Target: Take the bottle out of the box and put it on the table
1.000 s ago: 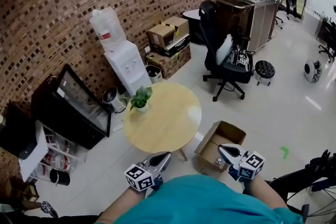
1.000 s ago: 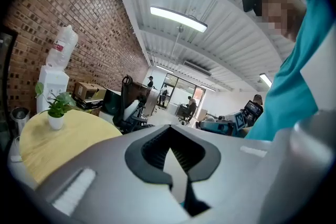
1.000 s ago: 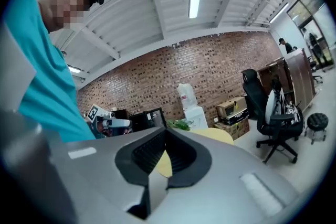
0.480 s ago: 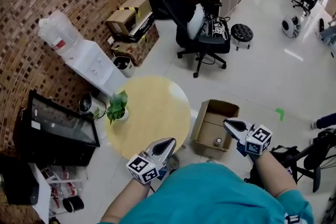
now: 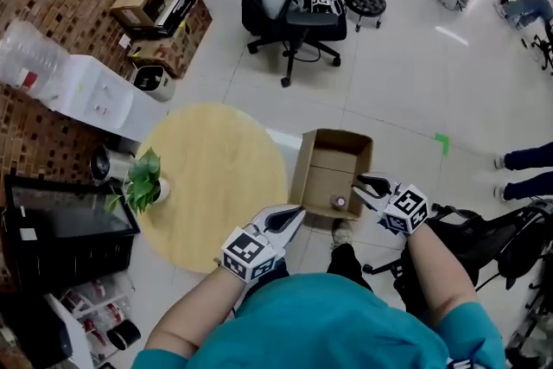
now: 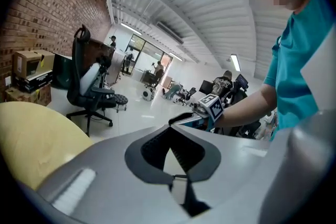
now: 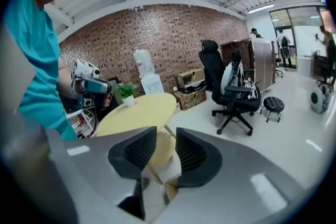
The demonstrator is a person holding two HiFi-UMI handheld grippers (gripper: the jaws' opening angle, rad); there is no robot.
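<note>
An open cardboard box (image 5: 331, 153) stands on the floor just right of the round yellow table (image 5: 212, 186). Inside it, near the front wall, a small bottle (image 5: 339, 202) shows only its cap from above. My right gripper (image 5: 362, 182) hovers at the box's near right corner; its jaws have just been opening and stand slightly apart with nothing between them (image 7: 165, 132). My left gripper (image 5: 296, 212) is by the table's near right edge, left of the box, and its pads meet at the tip, empty (image 6: 169, 128).
A potted plant (image 5: 143, 186) sits on the table's left side. A black office chair (image 5: 289, 0) and a stool (image 5: 363, 0) stand beyond the box. A water dispenser (image 5: 82, 86) and a black cabinet (image 5: 52, 229) line the brick wall. A black frame (image 5: 492, 238) stands at right.
The head view has tilted down and the box has come closer. Both grippers have dropped towards the floor beside the box. The right gripper's jaws have parted.
</note>
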